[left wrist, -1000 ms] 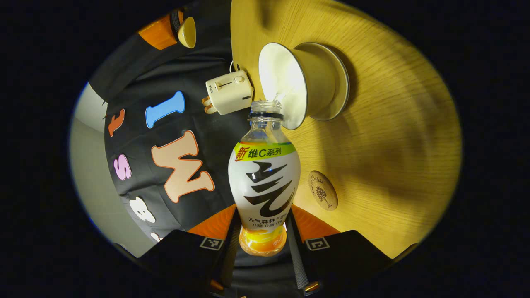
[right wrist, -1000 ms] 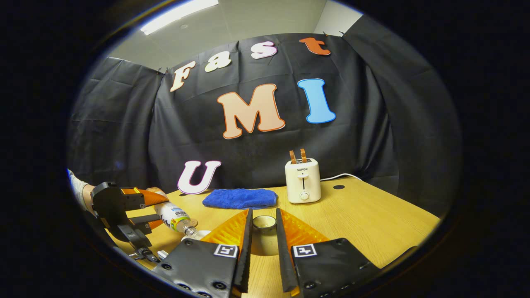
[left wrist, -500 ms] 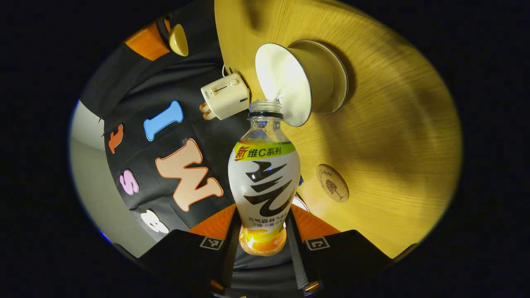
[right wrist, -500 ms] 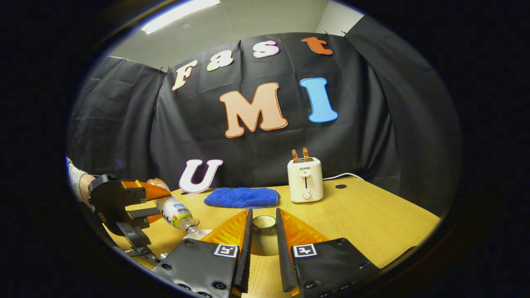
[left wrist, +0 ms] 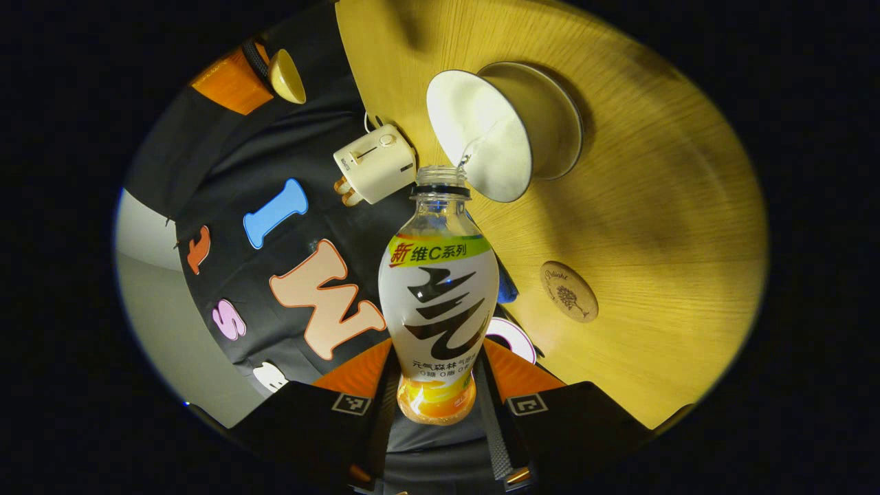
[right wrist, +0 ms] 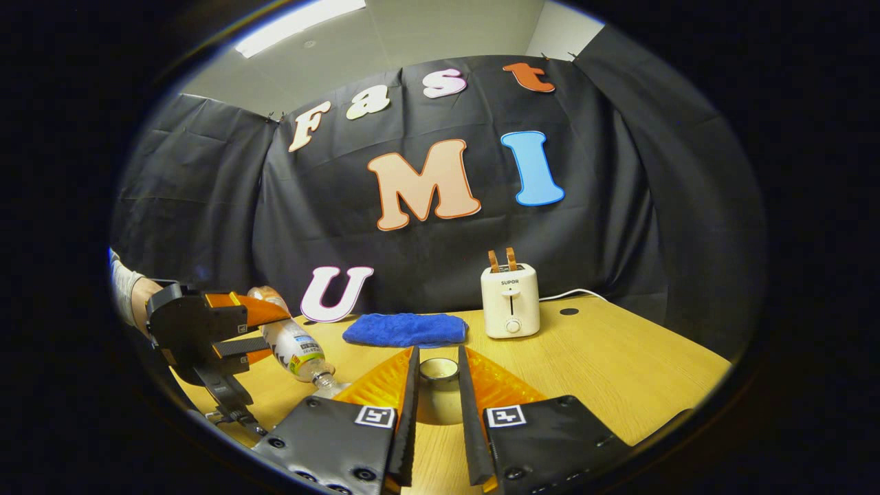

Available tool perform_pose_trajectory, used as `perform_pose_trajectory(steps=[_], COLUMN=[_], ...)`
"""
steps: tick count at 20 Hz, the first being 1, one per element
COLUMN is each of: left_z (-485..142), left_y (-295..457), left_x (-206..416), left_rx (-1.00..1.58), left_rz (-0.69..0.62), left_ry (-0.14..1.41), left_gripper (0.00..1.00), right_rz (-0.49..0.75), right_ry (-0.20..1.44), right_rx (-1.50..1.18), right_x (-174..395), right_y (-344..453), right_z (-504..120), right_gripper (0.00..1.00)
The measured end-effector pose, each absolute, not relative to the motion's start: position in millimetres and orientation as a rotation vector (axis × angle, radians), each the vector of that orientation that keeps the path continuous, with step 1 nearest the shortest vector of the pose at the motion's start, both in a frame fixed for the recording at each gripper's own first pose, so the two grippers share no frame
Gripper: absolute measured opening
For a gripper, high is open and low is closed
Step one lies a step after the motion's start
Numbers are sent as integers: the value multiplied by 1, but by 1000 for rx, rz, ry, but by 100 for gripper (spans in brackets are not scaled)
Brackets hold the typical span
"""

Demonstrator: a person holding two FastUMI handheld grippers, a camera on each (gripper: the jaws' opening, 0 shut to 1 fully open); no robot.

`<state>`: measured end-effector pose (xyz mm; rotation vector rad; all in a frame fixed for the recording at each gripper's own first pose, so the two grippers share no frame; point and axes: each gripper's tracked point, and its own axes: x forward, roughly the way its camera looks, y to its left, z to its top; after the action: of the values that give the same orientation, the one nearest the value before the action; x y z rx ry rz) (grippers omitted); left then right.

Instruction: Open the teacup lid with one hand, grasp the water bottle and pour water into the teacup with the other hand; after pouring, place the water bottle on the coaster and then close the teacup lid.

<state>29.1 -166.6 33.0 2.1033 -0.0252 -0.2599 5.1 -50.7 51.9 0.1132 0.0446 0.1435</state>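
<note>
Left hand-held gripper [left wrist: 434,402] tips bottle [left wrist: 438,302] beside toaster [left wrist: 373,163], coaster [left wrist: 568,300].

Blue cloth [right wrist: 404,330] beside toaster [right wrist: 510,301] holding perhaps 2 slices.

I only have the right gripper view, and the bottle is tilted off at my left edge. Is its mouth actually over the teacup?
Observer: Yes. In the left gripper view the water bottle has its mouth right at the rim of the open teacup, and a thin stream runs into it.
Operator: Is the coaster free for the bottle afterwards?
Observer: The coaster lies bare on the table, apart from the teacup.
</note>
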Motion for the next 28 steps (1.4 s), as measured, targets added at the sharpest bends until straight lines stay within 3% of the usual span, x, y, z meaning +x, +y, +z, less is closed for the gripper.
perform_pose_trajectory(steps=[14,28], left_z=[36,-21], left_y=[-165,-148], left_x=[31,23], left_rx=[2187,1855], left_rz=[-277,-437], left_ry=[-16,160], left_gripper=[58,55], right_rz=[178,193], right_ry=[69,76], right_rx=[110,104], right_x=[5,5], right_y=[-35,-28], right_z=[44,42], right_gripper=[33,34])
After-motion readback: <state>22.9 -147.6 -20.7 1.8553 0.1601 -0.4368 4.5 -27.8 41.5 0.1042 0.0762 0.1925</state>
